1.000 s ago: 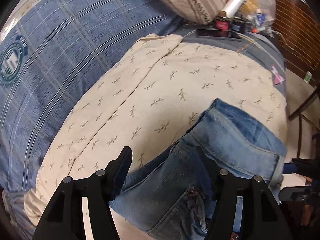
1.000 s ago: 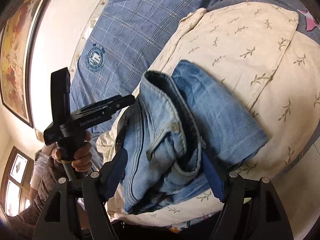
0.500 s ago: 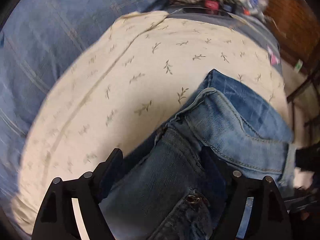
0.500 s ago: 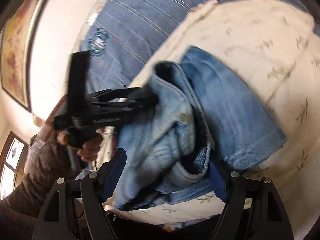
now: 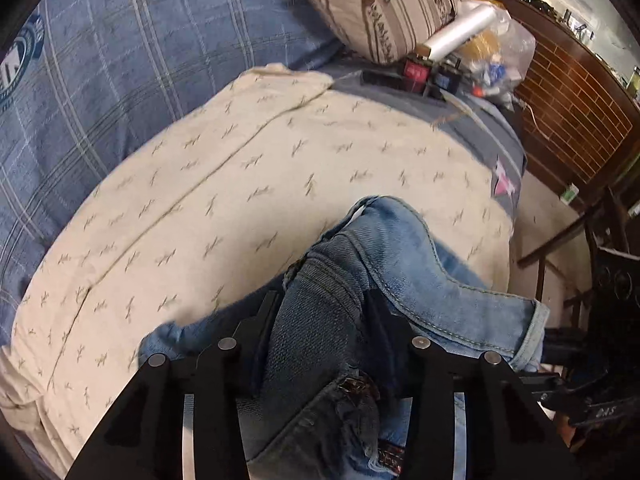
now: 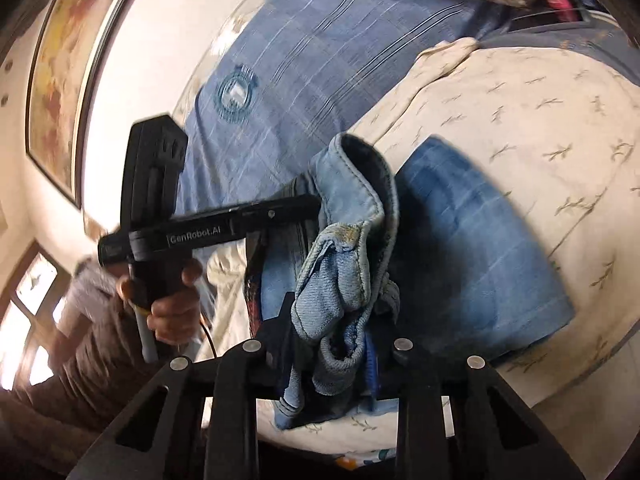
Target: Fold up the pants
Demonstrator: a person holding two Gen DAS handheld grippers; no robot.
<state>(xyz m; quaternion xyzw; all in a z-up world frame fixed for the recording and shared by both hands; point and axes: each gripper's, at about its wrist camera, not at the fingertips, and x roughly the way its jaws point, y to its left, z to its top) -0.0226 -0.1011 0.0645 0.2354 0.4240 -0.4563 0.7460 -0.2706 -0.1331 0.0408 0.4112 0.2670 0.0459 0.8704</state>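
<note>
While both black two-finger grippers close in on them, the faded blue denim pants (image 5: 404, 264) lie bunched in a partly folded heap on the cream bedcover printed with small leafy sprigs (image 5: 224, 184), near that cover's front edge. Seen from the left wrist, the left gripper (image 5: 320, 312) has just been narrowing its fingers (image 5: 262, 320), which now pinch a thick ridge of darker denim beside a frayed pocket; the cloth fills the gap and bulges above the pads. From the right wrist camera, the right gripper (image 6: 332, 332) has likewise just been closing — its fingers (image 6: 280, 324) squeeze a rolled clump of pale waistband and belt loop, with a flat, lighter pant leg spread on the bedcover to the right of it. A person's hand (image 6: 168, 300) in a brown sleeve grips the handle of the left gripper (image 6: 256, 216), whose tip reaches into the waistband from the left of the pants. Beyond the bedcover lies a blue plaid sheet with a round emblem (image 6: 288, 64); at the bedcover's far end rest a beige striped pillow (image 5: 384, 4), a clear plastic roll (image 5: 460, 32) and small dark bottles (image 5: 428, 76) — clutter against a brown brick-pattern wall (image 5: 572, 112).
</note>
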